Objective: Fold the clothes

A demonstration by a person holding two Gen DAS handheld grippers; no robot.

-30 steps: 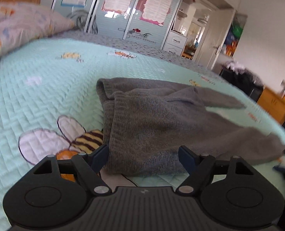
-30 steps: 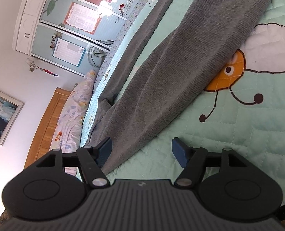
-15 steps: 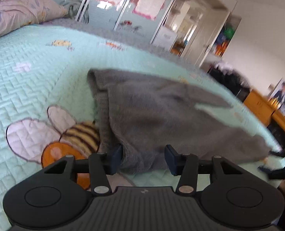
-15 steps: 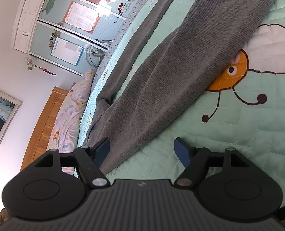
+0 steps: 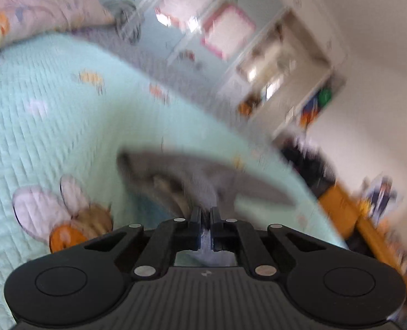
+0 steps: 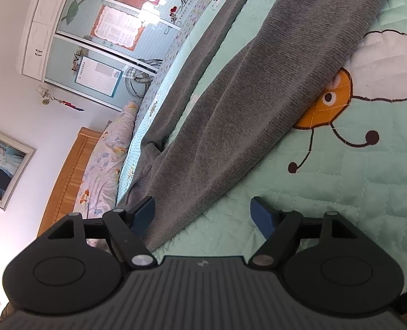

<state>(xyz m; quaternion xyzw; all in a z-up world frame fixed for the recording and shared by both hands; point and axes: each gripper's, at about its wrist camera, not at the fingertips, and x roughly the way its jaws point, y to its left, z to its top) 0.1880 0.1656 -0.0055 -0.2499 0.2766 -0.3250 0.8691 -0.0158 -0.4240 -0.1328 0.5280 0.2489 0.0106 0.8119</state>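
Note:
A grey knit sweater (image 6: 272, 104) lies on the mint quilted bedspread (image 6: 354, 192). In the blurred left wrist view the sweater (image 5: 181, 176) hangs lifted from my left gripper (image 5: 205, 214), whose jaws are pinched on its near edge. My right gripper (image 6: 203, 211) is open, its left finger over the sweater's near corner and its right finger over bare quilt, close above the bed.
A floral pillow (image 5: 38, 8) and a wooden headboard (image 6: 66, 176) lie at the bed's head. A wardrobe with posters (image 6: 115, 27) stands beyond the bed. A wooden cabinet (image 5: 341, 203) stands at the right of the left view.
My left gripper closed from wide open onto the sweater's near edge and lifted it, tilting fast. My right gripper stayed open and shifted only slightly.

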